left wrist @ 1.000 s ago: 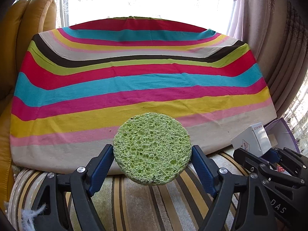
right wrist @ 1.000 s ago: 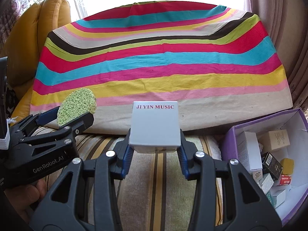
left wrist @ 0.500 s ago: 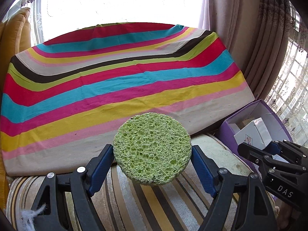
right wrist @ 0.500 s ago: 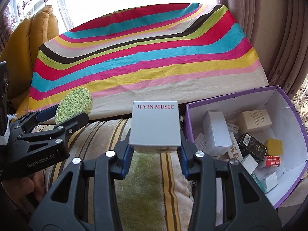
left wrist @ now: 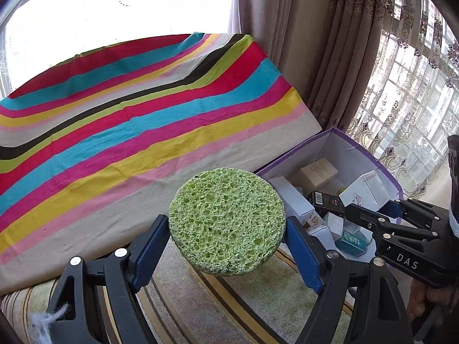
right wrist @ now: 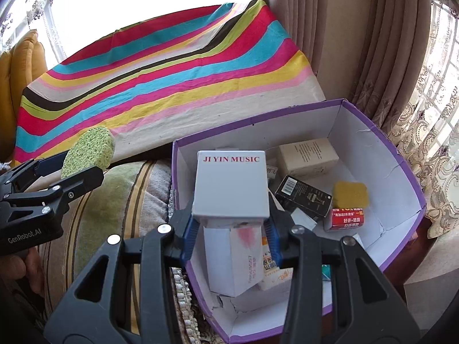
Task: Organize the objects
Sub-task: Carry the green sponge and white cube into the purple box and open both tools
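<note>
The purple box (right wrist: 407,177) beside the striped cloth (right wrist: 160,86) has swung from the frame's edge to directly beneath the right gripper (right wrist: 231,229), still clamping the white carton (right wrist: 231,186) above it. The left gripper (left wrist: 226,246) keeps squeezing the green sponge (left wrist: 226,220), now nearer the box.

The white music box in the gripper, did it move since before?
Yes. The white box, held in the right gripper, moved right, from above the striped cushion to over the purple box.
</note>
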### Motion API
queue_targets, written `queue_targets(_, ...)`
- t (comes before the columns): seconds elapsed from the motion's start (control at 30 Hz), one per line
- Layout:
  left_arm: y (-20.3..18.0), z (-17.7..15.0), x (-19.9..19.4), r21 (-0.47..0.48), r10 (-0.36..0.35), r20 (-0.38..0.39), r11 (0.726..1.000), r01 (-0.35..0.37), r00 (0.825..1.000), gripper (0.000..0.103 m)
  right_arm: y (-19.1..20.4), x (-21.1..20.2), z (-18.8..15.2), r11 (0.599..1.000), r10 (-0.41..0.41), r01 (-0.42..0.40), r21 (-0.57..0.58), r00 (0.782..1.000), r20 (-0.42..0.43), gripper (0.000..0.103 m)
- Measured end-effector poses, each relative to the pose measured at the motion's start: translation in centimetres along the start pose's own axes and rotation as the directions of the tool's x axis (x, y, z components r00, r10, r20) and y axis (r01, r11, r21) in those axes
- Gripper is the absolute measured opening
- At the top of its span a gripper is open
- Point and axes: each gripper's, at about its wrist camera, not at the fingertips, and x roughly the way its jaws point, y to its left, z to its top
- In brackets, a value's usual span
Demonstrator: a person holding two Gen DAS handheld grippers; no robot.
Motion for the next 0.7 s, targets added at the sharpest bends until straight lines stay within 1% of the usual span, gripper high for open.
queue_targets(0.2,-3.1,1.1,1.2,0.05,-0.073,-0.013,0.996,0.074,0.997,0.081,-5.1,-0.8,-1.0,0.992,-0.102,0.102,0.073,0.995,-0.003,0.046)
queue_targets(0.4,-6.2,2.3,2.7,0.101,-0.127,-0.036,0.986,0.13,0.991,0.081,-9.2,-1.6,-1.8,0.972,-0.199,0.199,0.124,0.98,-0.011,0.046)
queue_targets(0.57,-8.1,2.9,3.9,0.12,-0.174,-0.065,0.976,0.181,0.983,0.081,-10.2,-1.9,-1.7,0.961,-0.244,0.243,0.135,0.97,-0.012,0.046)
queue_targets(0.7,-9.0,3.3,4.7,0.097,-0.217,-0.086,0.969,0.225,0.972,0.082,-10.5,-1.8,-1.6,0.957,-0.259,0.258,0.13,0.966,-0.009,0.046)
